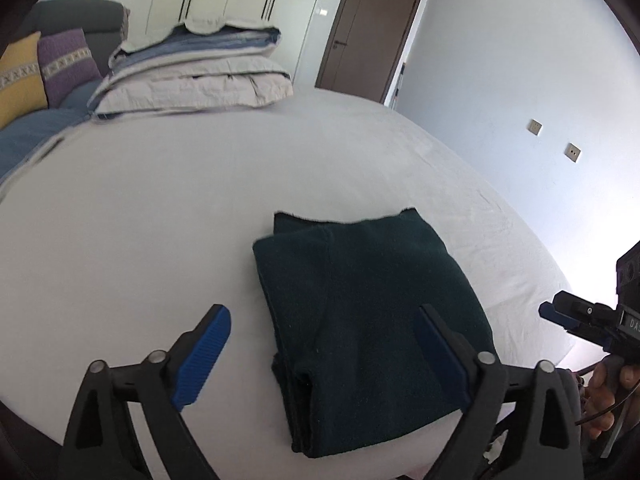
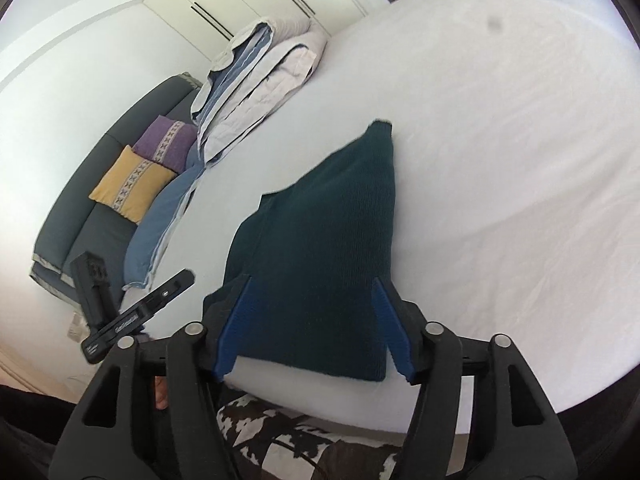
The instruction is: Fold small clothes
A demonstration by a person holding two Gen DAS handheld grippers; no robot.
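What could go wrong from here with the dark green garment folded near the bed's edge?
1. The dark green garment lies close to the near edge of the bed; a nudge might slide it off.
2. Both the left gripper and right gripper are open over it; closing on only the top layer may undo the fold.
3. Its far corner looks uneven, so the stack might splay.

I note: white bed sheet (image 1: 160,208); folded quilts (image 1: 192,80) stacked at its far edge; yellow cushion (image 2: 132,184) just beside purple cushion (image 2: 166,142) on a grey sofa (image 2: 80,216); brown door (image 1: 368,32); two wall sockets (image 1: 535,127).
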